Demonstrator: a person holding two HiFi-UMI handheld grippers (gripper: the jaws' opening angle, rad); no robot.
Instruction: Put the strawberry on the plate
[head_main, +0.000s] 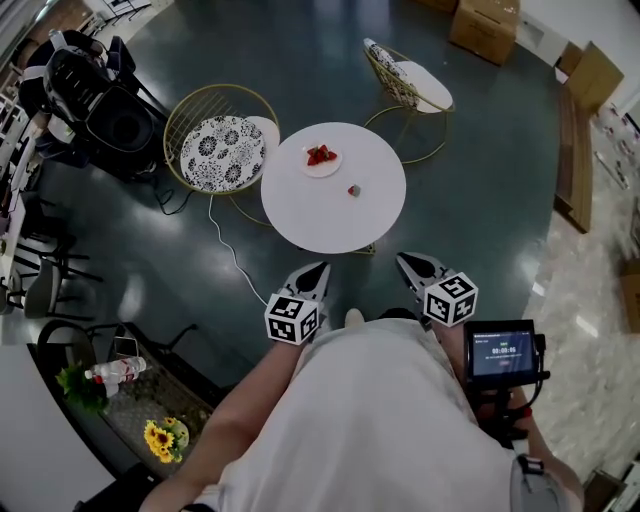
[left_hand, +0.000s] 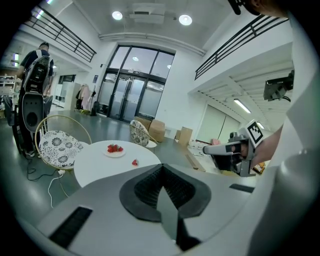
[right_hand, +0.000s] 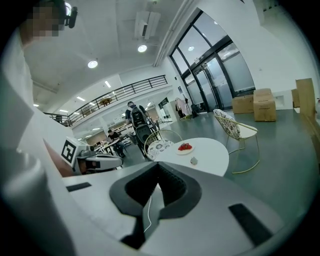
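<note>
A round white table (head_main: 300, 215) stands ahead of me on the dark floor. On its far side sits a small plate (head_main: 322, 163) with strawberries (head_main: 321, 154) on it. One loose strawberry (head_main: 354, 190) lies on the tabletop to the right of the plate and nearer to me. My left gripper (head_main: 318, 268) and right gripper (head_main: 404, 260) hover side by side short of the table's near edge, both shut and empty. The left gripper view shows the plate (left_hand: 115, 152), the loose strawberry (left_hand: 135, 162) and the right gripper (left_hand: 206, 149). The right gripper view shows the plate (right_hand: 185, 150) and the loose strawberry (right_hand: 193, 160).
A wire chair with a patterned cushion (head_main: 222, 150) stands left of the table, and another chair (head_main: 408, 80) behind it on the right. A white cable (head_main: 228, 245) trails across the floor. Black equipment (head_main: 95, 100) is at far left, cardboard boxes (head_main: 485, 25) at the back.
</note>
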